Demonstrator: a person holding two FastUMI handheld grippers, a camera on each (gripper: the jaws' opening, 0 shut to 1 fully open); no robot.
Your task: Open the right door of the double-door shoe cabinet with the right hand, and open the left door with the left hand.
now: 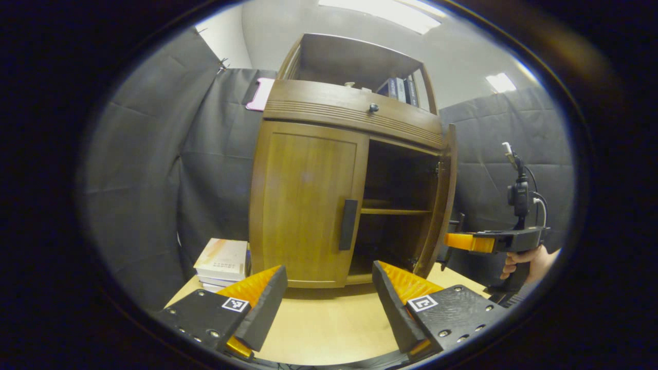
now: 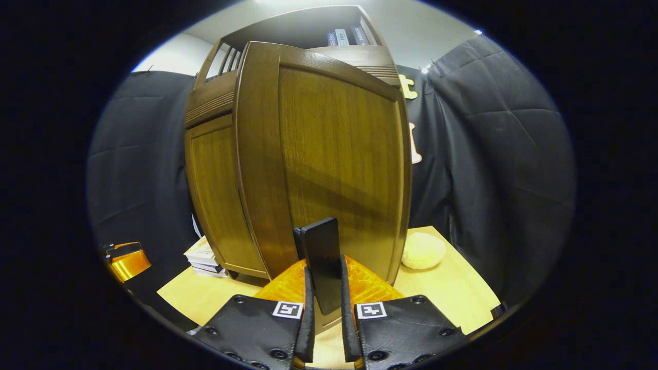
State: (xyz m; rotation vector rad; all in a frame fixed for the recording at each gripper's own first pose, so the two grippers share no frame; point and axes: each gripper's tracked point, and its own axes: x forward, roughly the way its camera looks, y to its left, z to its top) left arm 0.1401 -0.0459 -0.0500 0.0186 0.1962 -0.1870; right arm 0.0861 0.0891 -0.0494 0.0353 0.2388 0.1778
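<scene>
**Right door swung open, left door shut**

So the big wooden shoe cabinet sat on a light wood table, black cloth walls all round. It had an open shelf up top with some books in it, and a drawer band with a little knob below that.

The right door stood swung well out, so you could see the dark inside and a shelf board. The left door was shut flat, with its dark handle at the inner edge.

A stack of books lay on the table just beside the cabinet's left side, and a pale round lumpy thing sat on the table past the open door.

The right gripper had its jaws pinched in on the right door's handle, both fingers pressing it. A hand held that gripper off to the side.

The left gripper hung in front of the cabinet with jaws spread wide, holding nothing, clear of the left door's handle.
</scene>
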